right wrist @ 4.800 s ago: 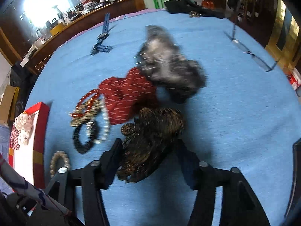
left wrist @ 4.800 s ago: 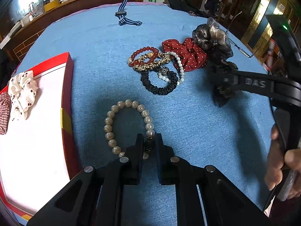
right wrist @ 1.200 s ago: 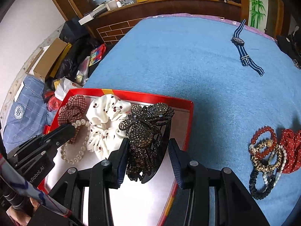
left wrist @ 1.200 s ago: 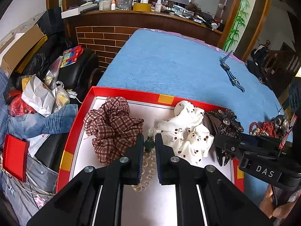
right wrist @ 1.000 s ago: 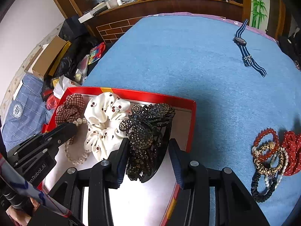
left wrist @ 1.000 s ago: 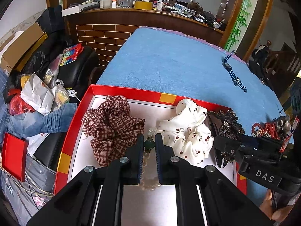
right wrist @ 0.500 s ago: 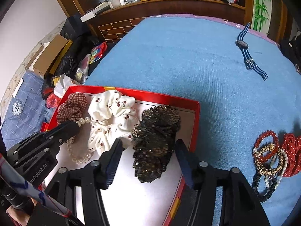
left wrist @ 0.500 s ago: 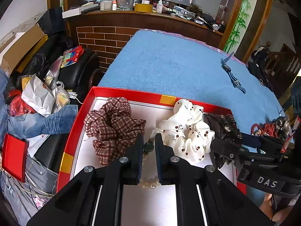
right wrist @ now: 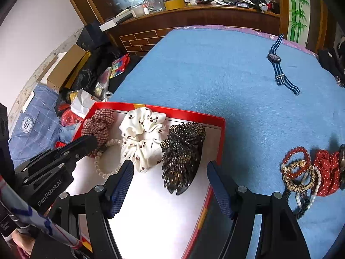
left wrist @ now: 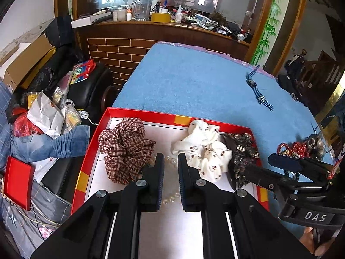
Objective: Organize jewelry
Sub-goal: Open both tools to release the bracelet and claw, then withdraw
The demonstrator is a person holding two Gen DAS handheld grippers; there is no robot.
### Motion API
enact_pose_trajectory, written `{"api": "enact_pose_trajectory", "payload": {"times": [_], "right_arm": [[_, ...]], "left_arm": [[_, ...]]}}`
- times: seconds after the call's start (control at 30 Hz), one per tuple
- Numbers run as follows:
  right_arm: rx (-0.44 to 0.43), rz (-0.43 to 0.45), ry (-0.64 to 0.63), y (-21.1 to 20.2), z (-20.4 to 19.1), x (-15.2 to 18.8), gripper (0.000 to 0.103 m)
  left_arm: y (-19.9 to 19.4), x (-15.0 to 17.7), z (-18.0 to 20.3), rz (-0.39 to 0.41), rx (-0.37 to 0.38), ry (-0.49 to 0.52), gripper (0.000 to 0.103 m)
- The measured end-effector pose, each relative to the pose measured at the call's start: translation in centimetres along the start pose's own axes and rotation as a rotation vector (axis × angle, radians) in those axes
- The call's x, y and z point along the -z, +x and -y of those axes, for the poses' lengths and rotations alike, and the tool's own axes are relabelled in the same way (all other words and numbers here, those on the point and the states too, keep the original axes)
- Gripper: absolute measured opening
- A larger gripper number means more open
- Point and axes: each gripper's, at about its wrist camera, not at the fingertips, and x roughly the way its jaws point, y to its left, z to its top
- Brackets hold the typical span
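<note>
Released hair claw (right wrist: 183, 151) beside spotted scrunchie (right wrist: 142, 138) (touching, seemingly), right tool (right wrist: 170, 185) spread.

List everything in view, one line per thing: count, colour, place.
tray: one, red rim, white floor, table edge
plaid scrunchie: one, brown-white, tray left
spotted scrunchie: one, cream, tray middle
hair claw: one, black-gold, tray right
pearl bracelet: one, white, tray, between the scrunchies
watch: one, blue-striped strap, far on the table
bracelet pile: several, red, gold, white, black, table right
red scrunchie: one, white-dotted, beside the pile
left gripper: slightly open, over the pearls
right gripper: open, over the claw
</note>
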Motion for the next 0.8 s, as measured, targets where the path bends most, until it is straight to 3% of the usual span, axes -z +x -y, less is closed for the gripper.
{"api": "enact_pose_trajectory", "payload": {"times": [0.3,0.7,0.8], "right_arm": [[-0.032,0.048,0.017,-4.2,1.3,1.9,0.076],[-0.040,0.106,0.111,-9.1,7.9,5.9,0.077],[-0.030,0.123,0.137,-10.3,9.9,7.0,0.077]], "left_arm": [[-2.9,0.6,3.2,0.044,0.004,0.046,0.020],[-4.4,2.4,11.4,0.039,0.037,0.148,0.021],[-4.4,3.0,13.8,0.037,0.044,0.179,0.029]]}}
